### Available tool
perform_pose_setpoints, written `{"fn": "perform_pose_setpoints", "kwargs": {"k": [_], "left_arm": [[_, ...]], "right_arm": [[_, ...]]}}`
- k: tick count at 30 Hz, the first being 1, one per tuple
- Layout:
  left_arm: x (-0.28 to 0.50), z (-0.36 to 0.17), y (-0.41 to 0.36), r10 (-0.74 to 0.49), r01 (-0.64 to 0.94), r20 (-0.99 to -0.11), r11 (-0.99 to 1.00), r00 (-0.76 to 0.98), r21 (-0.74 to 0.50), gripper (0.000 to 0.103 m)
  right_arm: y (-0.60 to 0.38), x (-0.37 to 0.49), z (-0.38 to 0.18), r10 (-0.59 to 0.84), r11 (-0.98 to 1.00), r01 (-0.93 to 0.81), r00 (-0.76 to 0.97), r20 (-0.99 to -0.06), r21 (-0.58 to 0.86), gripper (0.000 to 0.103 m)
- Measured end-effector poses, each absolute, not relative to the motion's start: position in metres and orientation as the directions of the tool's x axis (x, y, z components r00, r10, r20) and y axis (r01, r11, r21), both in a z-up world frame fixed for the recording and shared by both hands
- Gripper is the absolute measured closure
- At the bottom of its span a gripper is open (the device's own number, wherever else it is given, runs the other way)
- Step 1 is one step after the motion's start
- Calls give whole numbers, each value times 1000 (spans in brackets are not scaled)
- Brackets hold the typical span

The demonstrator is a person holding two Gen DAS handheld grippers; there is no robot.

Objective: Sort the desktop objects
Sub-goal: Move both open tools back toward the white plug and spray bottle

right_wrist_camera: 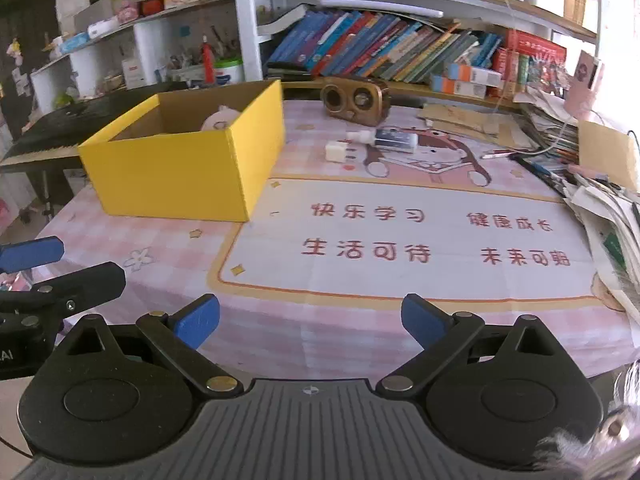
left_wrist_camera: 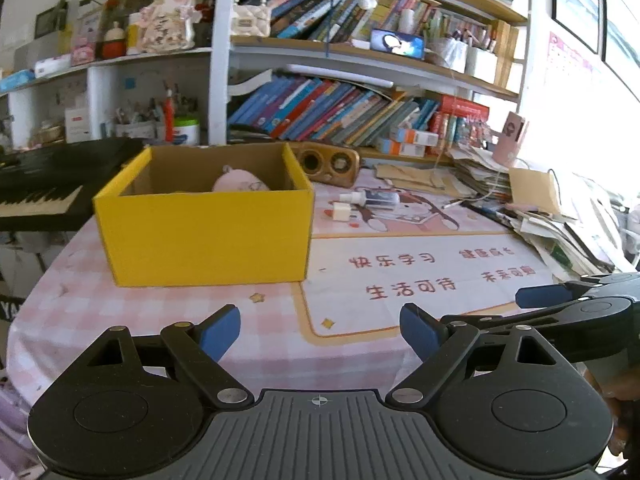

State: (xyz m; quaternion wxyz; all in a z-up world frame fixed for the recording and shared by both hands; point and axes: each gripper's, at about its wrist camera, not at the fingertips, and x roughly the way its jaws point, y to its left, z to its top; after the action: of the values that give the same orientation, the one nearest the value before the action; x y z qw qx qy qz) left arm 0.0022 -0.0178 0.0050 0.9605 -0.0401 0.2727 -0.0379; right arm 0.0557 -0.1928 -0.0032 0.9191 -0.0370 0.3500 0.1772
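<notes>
A yellow cardboard box (left_wrist_camera: 204,236) stands on the pink desk mat, also in the right wrist view (right_wrist_camera: 180,172). A pink plush toy (left_wrist_camera: 240,182) lies inside it (right_wrist_camera: 220,120). Beyond the box lie a white charger plug (left_wrist_camera: 339,213) (right_wrist_camera: 335,151) and a small spray bottle (left_wrist_camera: 372,199) (right_wrist_camera: 384,138). A brown speaker (left_wrist_camera: 326,162) (right_wrist_camera: 356,100) stands at the back. My left gripper (left_wrist_camera: 320,330) is open and empty above the near desk edge. My right gripper (right_wrist_camera: 310,318) is open and empty, beside the left one.
Piles of papers and notebooks (right_wrist_camera: 600,184) crowd the desk's right side. A black keyboard (left_wrist_camera: 44,192) stands left of the desk. Bookshelves (left_wrist_camera: 340,108) rise behind. A cardboard piece (right_wrist_camera: 604,152) stands at the right.
</notes>
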Motion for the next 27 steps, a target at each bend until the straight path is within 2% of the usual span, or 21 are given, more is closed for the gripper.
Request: {"fn": "perform_pose_setpoints", "kwargs": {"k": [17,27], "left_arm": [[64,-1,-63,-224,205,-547,974,807,-96,14],[115,-5,-90,-205,177,-563,979,800,-105,14]], "right_arm": [[-240,93,-8,198,973,-227,707,-679,47,5],[-262,146,-13,204,968,-247,690,-695,39,5]]}}
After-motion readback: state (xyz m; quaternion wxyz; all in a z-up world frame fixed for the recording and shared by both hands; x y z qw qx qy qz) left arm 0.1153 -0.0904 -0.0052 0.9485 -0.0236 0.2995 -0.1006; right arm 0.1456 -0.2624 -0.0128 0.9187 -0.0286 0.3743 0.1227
